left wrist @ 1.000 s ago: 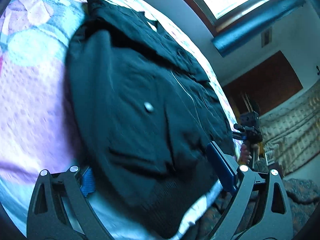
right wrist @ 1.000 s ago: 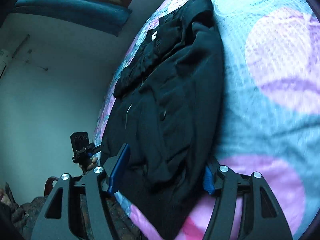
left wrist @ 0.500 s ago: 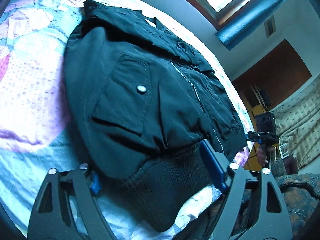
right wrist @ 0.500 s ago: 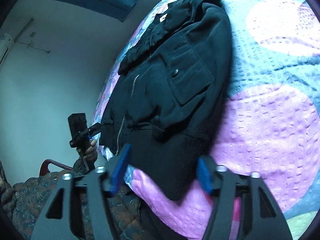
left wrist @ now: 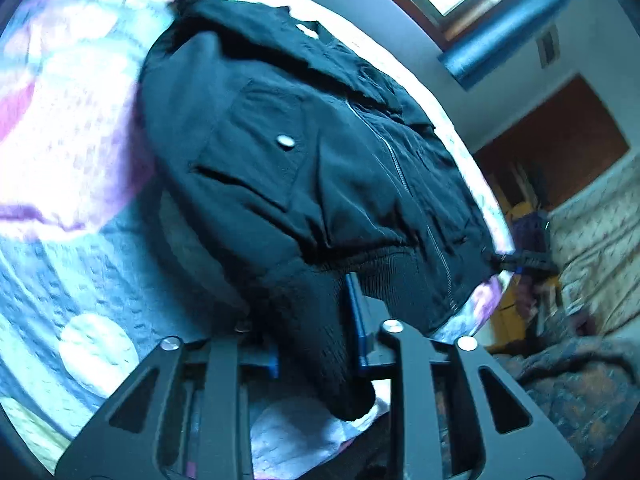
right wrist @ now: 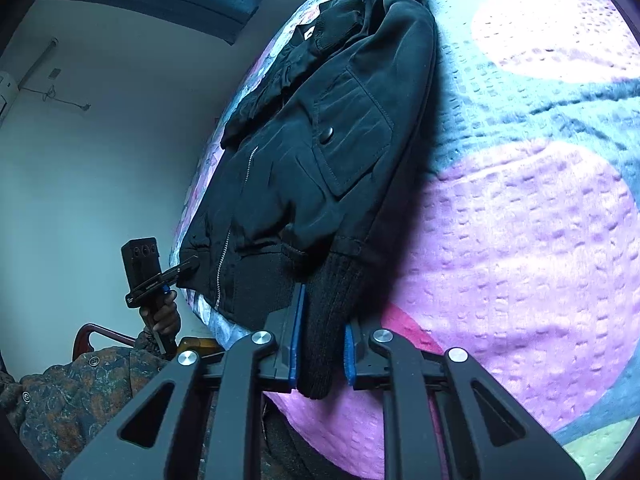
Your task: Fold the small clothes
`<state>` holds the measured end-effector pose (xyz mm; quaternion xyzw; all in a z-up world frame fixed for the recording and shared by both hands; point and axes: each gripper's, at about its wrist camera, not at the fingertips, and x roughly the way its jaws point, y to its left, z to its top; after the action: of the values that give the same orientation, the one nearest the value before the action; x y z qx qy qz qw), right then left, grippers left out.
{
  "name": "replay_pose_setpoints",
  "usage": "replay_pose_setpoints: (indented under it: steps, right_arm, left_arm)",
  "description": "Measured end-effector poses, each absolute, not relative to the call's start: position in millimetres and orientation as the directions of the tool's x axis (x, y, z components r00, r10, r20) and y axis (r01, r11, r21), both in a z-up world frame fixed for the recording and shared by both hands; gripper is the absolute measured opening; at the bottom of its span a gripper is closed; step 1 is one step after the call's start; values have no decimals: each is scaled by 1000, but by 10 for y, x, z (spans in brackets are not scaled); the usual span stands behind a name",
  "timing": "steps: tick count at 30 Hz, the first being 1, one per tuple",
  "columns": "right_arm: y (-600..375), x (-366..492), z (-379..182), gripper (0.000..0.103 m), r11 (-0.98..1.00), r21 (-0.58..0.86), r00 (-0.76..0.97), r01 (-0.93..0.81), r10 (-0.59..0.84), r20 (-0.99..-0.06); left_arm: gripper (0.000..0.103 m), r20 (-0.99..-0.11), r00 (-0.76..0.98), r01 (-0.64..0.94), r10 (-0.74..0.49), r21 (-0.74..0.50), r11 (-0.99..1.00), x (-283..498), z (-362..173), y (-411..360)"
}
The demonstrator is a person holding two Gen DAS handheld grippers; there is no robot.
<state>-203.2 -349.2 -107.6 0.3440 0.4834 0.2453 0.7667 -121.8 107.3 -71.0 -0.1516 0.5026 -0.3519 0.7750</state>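
A small black jacket (left wrist: 304, 160) with a zip, snap pockets and ribbed cuffs lies front up on the bed; it also shows in the right wrist view (right wrist: 320, 152). My left gripper (left wrist: 316, 344) is shut on the ribbed cuff (left wrist: 316, 320) of the sleeve at the jacket's left bottom corner. My right gripper (right wrist: 320, 340) is shut on the other ribbed cuff (right wrist: 328, 312) at the right bottom corner. Each gripper also shows small in the other's view, the right one (left wrist: 528, 260) and the left one (right wrist: 160, 276), at the hem.
The bed has a quilted cover (right wrist: 520, 240) with pink, white and blue patches. Its front edge runs just under the jacket's hem. A patterned blanket (left wrist: 568, 380) lies below the edge. A window with a blue rolled blind (left wrist: 516, 20) is behind the bed.
Both grippers moved in to the bottom corners of the jacket and closed on the ribbed sleeve cuffs. Before, both were open with the hem between their fingers.
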Motion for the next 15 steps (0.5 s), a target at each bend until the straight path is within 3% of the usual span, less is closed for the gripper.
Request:
replay_pose_setpoints:
  steps: [6, 15]
  right_arm:
    - [-3647, -2073, -1036, 13, 539, 841, 442, -47, 766, -466]
    - [-3930, -1536, -381, 12, 340, 922, 584, -184, 793, -175]
  left_arm:
    - [12, -631, 297, 386, -717, -607, 695, -1219, -497, 1081]
    - [12, -453, 360, 384, -816, -725, 572, -501, 229, 1106]
